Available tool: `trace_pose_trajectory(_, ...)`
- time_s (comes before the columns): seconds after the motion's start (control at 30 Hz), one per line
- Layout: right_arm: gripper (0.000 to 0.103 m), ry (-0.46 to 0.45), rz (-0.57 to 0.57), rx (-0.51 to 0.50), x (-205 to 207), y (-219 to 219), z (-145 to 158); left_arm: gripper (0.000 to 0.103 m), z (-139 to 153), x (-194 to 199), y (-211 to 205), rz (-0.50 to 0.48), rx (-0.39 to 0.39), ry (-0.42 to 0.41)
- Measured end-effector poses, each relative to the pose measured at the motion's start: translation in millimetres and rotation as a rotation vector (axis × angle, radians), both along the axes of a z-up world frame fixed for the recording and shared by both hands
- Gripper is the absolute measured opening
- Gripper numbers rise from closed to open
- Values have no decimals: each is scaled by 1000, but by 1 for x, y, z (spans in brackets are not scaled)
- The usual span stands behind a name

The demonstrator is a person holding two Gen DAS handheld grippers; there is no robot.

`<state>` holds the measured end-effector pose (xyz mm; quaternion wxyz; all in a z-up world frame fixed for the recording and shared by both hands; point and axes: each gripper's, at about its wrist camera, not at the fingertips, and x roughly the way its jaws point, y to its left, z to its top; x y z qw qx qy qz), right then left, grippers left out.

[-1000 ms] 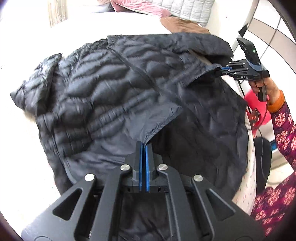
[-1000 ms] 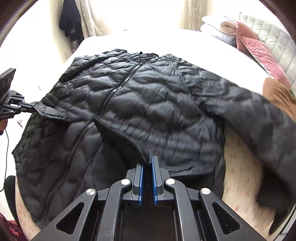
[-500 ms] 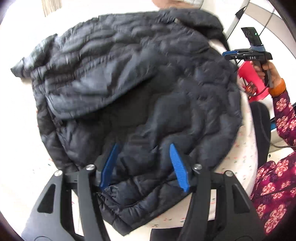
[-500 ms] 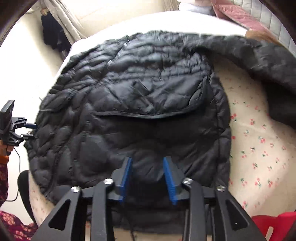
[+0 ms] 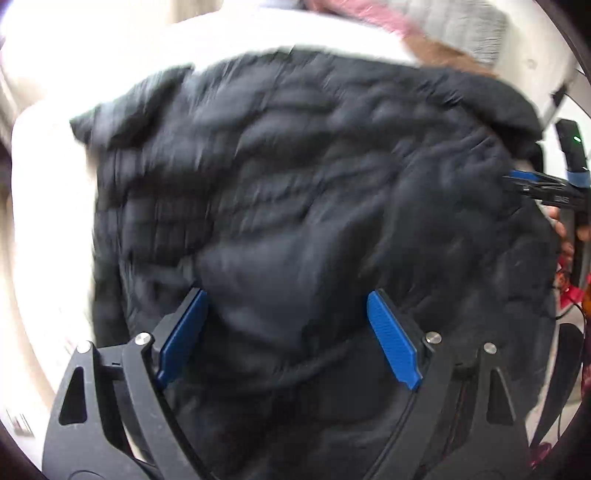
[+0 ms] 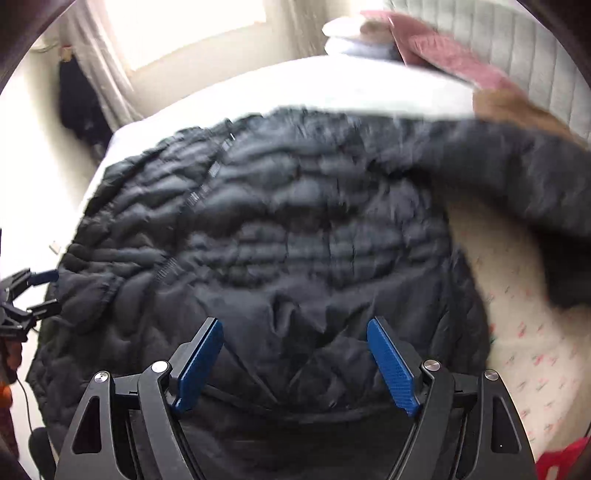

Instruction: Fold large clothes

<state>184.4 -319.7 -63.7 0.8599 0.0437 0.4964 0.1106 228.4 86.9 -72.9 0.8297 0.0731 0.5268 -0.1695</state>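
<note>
A black quilted puffer jacket [image 5: 295,206] lies spread on the bed, filling both views; its sleeve [image 6: 517,184] trails off to the right in the right wrist view. My left gripper [image 5: 288,306] hovers over the jacket's near edge, its jaws opening wide, blue pads clear of the fabric. My right gripper [image 6: 295,332] is likewise over the jacket [image 6: 295,240] near its hem, jaws opening, nothing pinched. Each gripper also shows at the edge of the other's view: the right gripper [image 5: 535,184] and the left gripper [image 6: 37,291]. Both frames are blurred.
A white bed sheet [image 6: 295,88] lies beyond the jacket, and a floral-print sheet [image 6: 524,332] to its right. Pink and brown pillows [image 6: 461,62] and a padded headboard [image 6: 517,37] are at the far right. A window with curtains [image 6: 184,29] is at the back. A hand [image 5: 576,229] holds the right gripper.
Both grippers were shut on the jacket's edges a second ago; they let go and opened wide. The lifted flap now lies folded over the jacket, and both grippers have sunk closer.
</note>
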Motion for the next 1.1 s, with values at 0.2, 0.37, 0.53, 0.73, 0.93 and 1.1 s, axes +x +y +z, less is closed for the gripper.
trace_pose_trajectory(0.2,83,42,-20,-36,-20,-3,4,88,8,-34,13,-57,59,24)
trace_pose_trajectory(0.37,83,28,-41,36,-29,9,48,88,48,-42,15,-38,27,45)
trace_pose_trajectory(0.53,84,-41,-11,11,-35,35,84,88,94,-39,17,-3,26,-39)
trace_pose_trajectory(0.73,84,-51,9,6,-25,57,103,88,116,-14,21,43,110,-87)
trace_pose_trajectory(0.93,84,-63,-16,4,-8,64,105,89,122,23,26,108,136,-77)
trace_pose_trajectory(1.1,85,-48,-47,0,16,66,93,91,119,71,34,165,211,-88)
